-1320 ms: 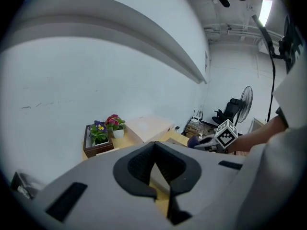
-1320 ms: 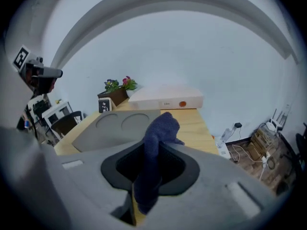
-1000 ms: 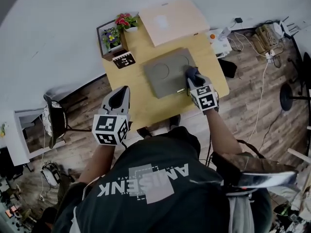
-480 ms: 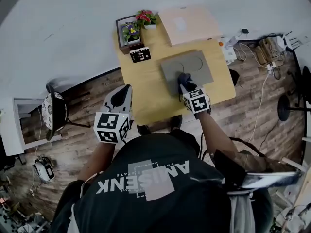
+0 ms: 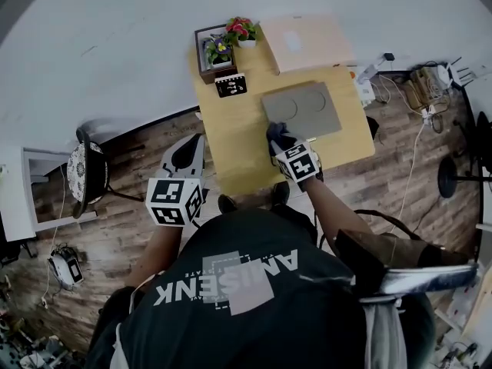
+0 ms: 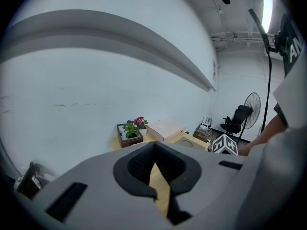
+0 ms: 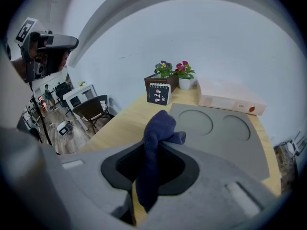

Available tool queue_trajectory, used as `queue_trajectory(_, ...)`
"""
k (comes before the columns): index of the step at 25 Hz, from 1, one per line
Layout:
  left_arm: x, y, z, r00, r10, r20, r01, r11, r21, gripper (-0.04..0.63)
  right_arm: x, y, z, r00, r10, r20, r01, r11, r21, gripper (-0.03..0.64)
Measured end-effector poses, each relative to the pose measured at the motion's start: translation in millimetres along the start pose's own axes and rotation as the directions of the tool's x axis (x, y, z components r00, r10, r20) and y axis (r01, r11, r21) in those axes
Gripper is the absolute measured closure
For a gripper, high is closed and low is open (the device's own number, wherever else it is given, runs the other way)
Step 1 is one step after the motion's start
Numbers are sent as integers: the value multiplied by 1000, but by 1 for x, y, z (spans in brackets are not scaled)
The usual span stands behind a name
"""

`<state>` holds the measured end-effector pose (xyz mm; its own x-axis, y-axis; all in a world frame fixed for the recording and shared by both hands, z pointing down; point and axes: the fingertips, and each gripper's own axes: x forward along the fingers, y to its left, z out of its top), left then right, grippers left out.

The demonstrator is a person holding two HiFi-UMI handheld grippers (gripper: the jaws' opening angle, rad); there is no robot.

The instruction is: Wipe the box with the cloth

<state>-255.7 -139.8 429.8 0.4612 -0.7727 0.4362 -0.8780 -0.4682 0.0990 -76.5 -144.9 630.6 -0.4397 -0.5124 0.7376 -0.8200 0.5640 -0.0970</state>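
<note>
The flat grey box (image 5: 302,108) with two round dents lies on the wooden table (image 5: 238,148). My right gripper (image 5: 280,139) is shut on a dark blue cloth (image 5: 277,134) at the box's near left corner. In the right gripper view the cloth (image 7: 156,138) sticks up out of the right gripper (image 7: 144,176), with the box (image 7: 225,133) just beyond it. My left gripper (image 5: 187,156) hangs off the table's left side over the floor, its jaws together and nothing in them. In the left gripper view, the left gripper (image 6: 156,176) points toward the table.
A pink flat box (image 5: 306,41) lies behind the grey one at the wall. A wooden planter with flowers (image 5: 219,50) and a small black card (image 5: 231,85) stand at the table's back left. A chair (image 5: 84,179) is on the floor to the left, cables (image 5: 415,83) to the right.
The right gripper has carried the cloth across the box from its right front part to its near left corner. The left gripper has stayed off the table's left side.
</note>
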Motion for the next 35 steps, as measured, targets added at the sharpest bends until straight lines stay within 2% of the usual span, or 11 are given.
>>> queue_trajectory(3,-3,0,3,1000,2,14,-2,1000,-1,595,5,12,2,1000,17,-8,-17,1000,-3,546)
queue_trajectory(7,-5,-4,4,1000,4,20,-4,1000,-4,595,6,29,8,997,82,-5,-82,997,6,546)
queue_trajectory(14,11,-13,11,1000,4,29,-4,1000,3,595,-43,-5,57,981,99,168,-105,994,27,546)
queue_trajectory(20,31,-42,23,999,-19,36,18,1000,13,595,-79,-73,68,970,35,239,-51,997,61,545)
queue_trajectory(25,43,-61,30,999,-26,34,25,999,21,595,-95,-147,55,964,-83,253,46,988,149,545)
queue_trajectory(30,51,-71,28,1000,-3,5,2,1000,29,595,-89,-208,29,969,-158,189,126,978,169,546)
queue_trajectory(35,50,-64,33,999,41,3,-41,999,27,595,-64,-233,0,979,-172,109,152,974,169,545)
